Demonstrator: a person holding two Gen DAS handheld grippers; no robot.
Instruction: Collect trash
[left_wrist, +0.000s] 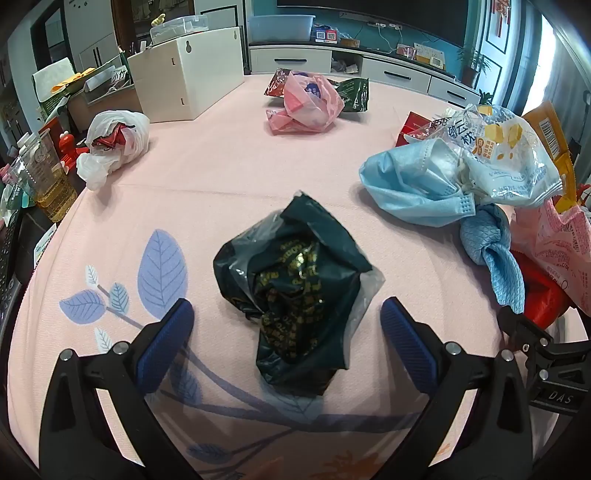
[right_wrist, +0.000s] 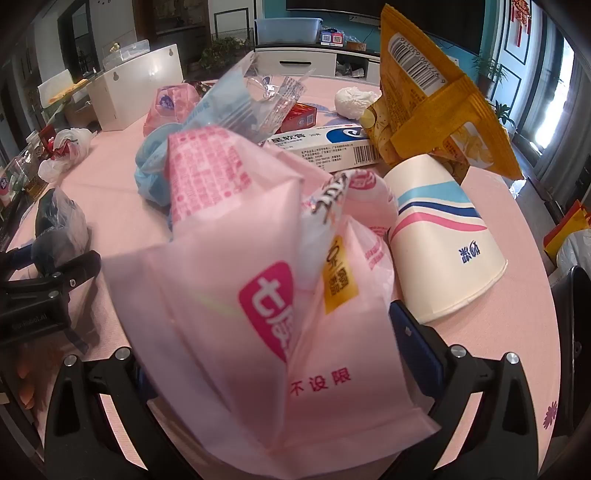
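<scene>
The left gripper (left_wrist: 287, 325) stands with its jaws spread wide, one blue pad (left_wrist: 166, 341) to each side of a crumpled dark green wrapper (left_wrist: 295, 291) that lies on the pink tablecloth (left_wrist: 221, 177); neither pad touches the wrapper, and a gap of cloth shows on both sides. The right gripper (right_wrist: 280, 369) is likewise spread to its widest, with a large pink plastic package (right_wrist: 236, 295) filling the space between its arms; its right-hand pad (right_wrist: 413, 343) shows just beside the package edge, the other is hidden behind the plastic, so contact cannot be confirmed. Remaining trash is scattered over the table. In the left wrist view, a blue face mask (left_wrist: 413, 184) and a clear snack bag (left_wrist: 509, 155) lie heaped to the right of the dark wrapper, with a knotted blue cloth (left_wrist: 491, 254) just below them. A pink bag (left_wrist: 310, 103) sits at the far centre and a white bag (left_wrist: 114, 142) at the far left, both well apart from the wrapper. A white box (left_wrist: 188, 77) stands near the far left edge. In the right wrist view, a paper cup (right_wrist: 443, 236) lies on its side just right of the pink package, touching a yellow snack bag (right_wrist: 432, 96) behind it; a flat medicine carton (right_wrist: 325, 146) rests beside these, and a wad of white paper (right_wrist: 354, 101) lies beyond.
</scene>
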